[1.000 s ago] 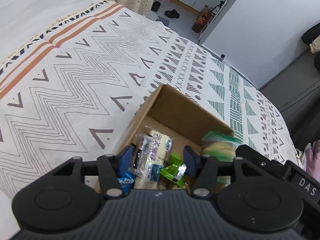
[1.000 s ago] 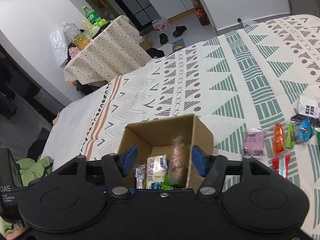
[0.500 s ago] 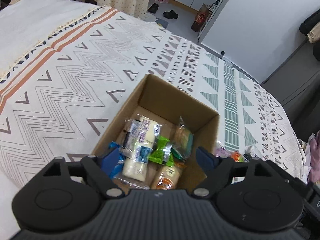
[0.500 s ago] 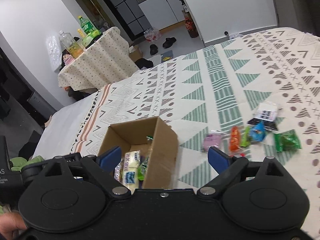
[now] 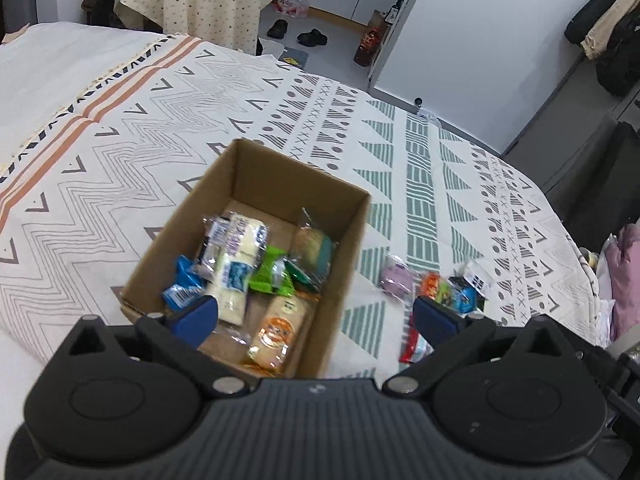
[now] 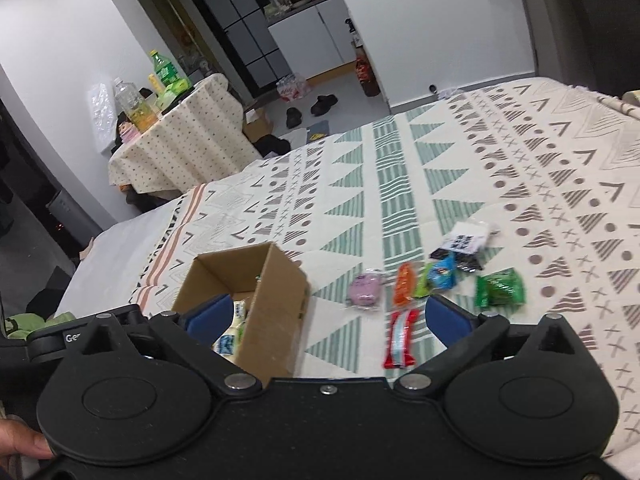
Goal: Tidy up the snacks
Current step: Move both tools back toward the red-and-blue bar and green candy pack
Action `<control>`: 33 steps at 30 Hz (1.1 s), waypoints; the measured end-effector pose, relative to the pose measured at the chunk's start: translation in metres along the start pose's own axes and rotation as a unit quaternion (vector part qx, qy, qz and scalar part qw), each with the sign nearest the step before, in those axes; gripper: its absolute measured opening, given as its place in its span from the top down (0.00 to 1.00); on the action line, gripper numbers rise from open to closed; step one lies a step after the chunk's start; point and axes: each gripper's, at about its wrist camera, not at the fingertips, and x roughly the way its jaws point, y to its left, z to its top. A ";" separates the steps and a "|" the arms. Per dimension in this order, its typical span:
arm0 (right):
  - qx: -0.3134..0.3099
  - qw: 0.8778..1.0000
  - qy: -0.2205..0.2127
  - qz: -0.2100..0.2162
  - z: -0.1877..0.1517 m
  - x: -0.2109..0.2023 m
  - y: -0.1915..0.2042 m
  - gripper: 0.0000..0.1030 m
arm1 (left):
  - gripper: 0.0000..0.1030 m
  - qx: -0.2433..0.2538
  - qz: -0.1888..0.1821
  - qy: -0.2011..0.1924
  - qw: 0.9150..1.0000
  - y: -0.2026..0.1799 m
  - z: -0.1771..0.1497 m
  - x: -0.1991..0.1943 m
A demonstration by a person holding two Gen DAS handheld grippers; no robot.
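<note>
— What are you working on?
— A bed under a patterned blanket (image 6: 460,168), a draped side table (image 6: 188,140) and shoes (image 6: 324,105) on the floor beyond.
— The snacks?
— Several lie in the cardboard box (image 5: 352,236); loose packets (image 6: 404,286) sit just right of it, a red one (image 6: 400,338) nearest me.
— Room to move?
— Bare blanket all round the box. My left gripper (image 5: 316,318) and right gripper (image 6: 330,320) both have jaws spread wide, holding nothing.
</note>
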 end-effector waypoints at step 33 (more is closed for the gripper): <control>0.002 0.998 -0.014 -0.056 0.006 -0.050 -0.105 0.00 | 0.00 0.045 -0.010 -0.025 0.999 -0.096 -0.040 -0.005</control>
